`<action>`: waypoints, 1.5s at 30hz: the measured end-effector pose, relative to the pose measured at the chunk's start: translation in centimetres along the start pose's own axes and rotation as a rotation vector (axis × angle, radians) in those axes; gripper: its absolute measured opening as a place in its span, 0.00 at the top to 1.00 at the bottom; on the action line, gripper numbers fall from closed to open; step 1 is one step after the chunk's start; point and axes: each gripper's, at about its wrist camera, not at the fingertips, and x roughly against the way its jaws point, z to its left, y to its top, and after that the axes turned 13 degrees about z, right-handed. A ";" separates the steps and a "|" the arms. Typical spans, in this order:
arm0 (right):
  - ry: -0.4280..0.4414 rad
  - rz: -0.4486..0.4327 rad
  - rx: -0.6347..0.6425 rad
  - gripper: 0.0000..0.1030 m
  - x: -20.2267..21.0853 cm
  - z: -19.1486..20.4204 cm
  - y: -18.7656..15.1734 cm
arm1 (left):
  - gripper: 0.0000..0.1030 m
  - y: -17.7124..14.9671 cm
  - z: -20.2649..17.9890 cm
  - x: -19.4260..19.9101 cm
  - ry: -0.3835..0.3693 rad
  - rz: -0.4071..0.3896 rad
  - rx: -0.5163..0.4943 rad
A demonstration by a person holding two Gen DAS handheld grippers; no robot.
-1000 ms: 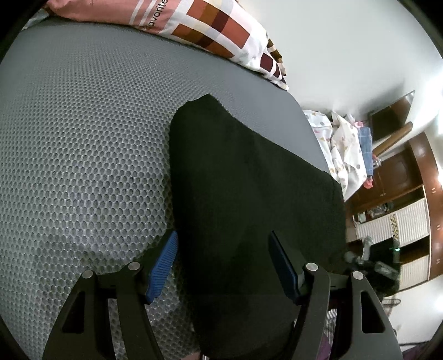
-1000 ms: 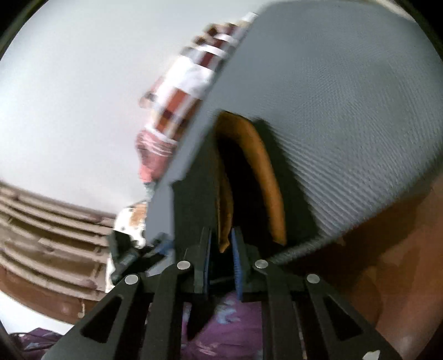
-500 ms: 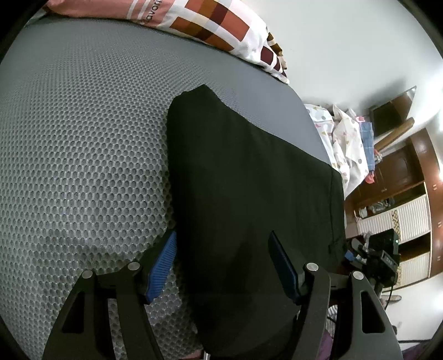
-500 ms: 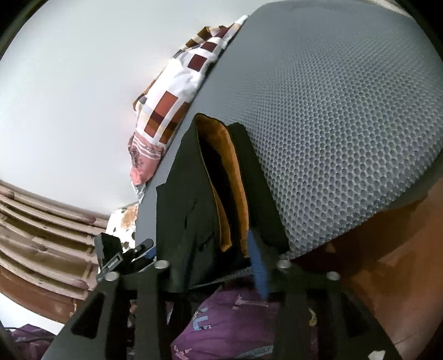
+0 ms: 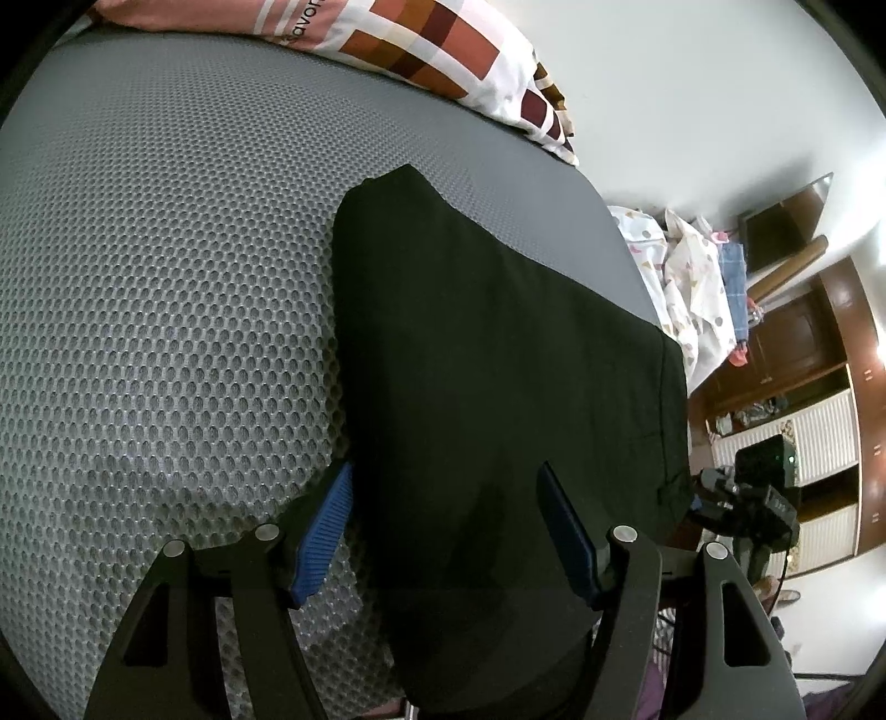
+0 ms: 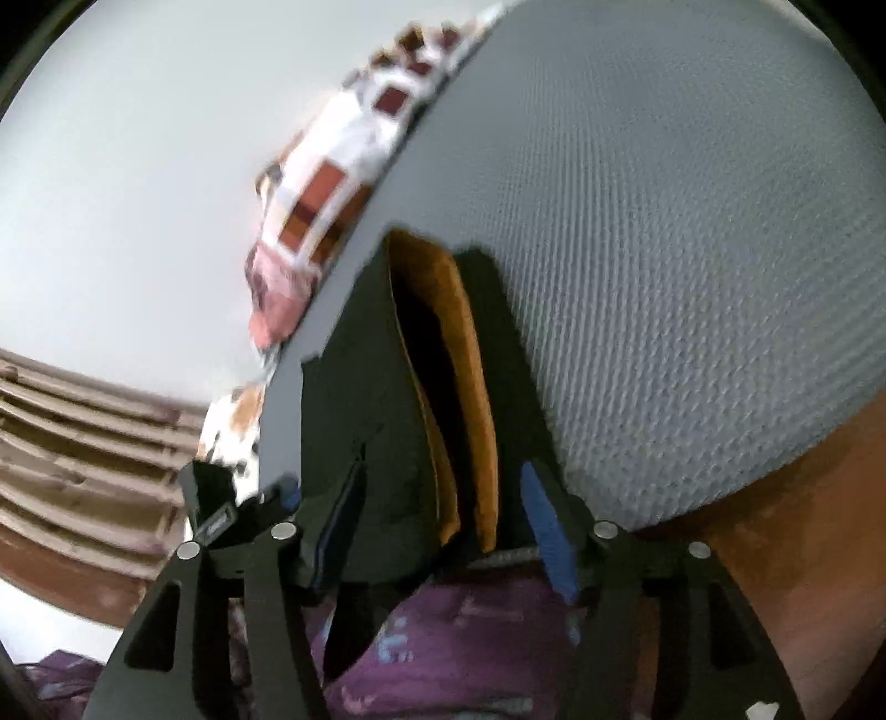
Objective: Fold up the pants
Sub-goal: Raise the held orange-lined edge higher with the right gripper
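Observation:
The black pants (image 5: pixel 493 360) lie folded flat on the grey mesh mattress (image 5: pixel 166 277), reaching its right edge. My left gripper (image 5: pixel 448 526) is open, its blue pads just above the near end of the pants, holding nothing. In the right wrist view the pants (image 6: pixel 376 421) show their folded edge with an orange lining (image 6: pixel 470 387) at the mattress (image 6: pixel 664 249) corner. My right gripper (image 6: pixel 443 531) is open and straddles that edge without gripping it. The other gripper (image 6: pixel 221 509) shows at the left.
A checked pillow (image 5: pixel 421 50) lies at the head of the mattress, also blurred in the right wrist view (image 6: pixel 332 188). Patterned cloth (image 5: pixel 681 277) hangs beyond the right edge. Wooden cabinets (image 5: pixel 803 354) stand further right. Purple fabric (image 6: pixel 470 637) lies below my right gripper.
My right gripper was shut on the pants' edge a second ago; it has opened and let go, and is moving. My left gripper stays open and almost still.

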 end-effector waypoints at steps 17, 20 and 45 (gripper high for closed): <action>0.066 0.112 0.001 0.39 -2.9 0.6 2.1 | 0.34 0.0 0.1 0.0 -0.002 0.003 0.000; 0.088 0.129 0.007 0.56 -4.5 0.7 3.1 | 0.34 0.0 -0.1 0.3 0.007 -0.004 -0.003; 0.136 0.015 -0.049 0.85 -2.9 -2.9 2.6 | 0.33 0.7 -0.8 0.2 0.045 -0.017 -0.017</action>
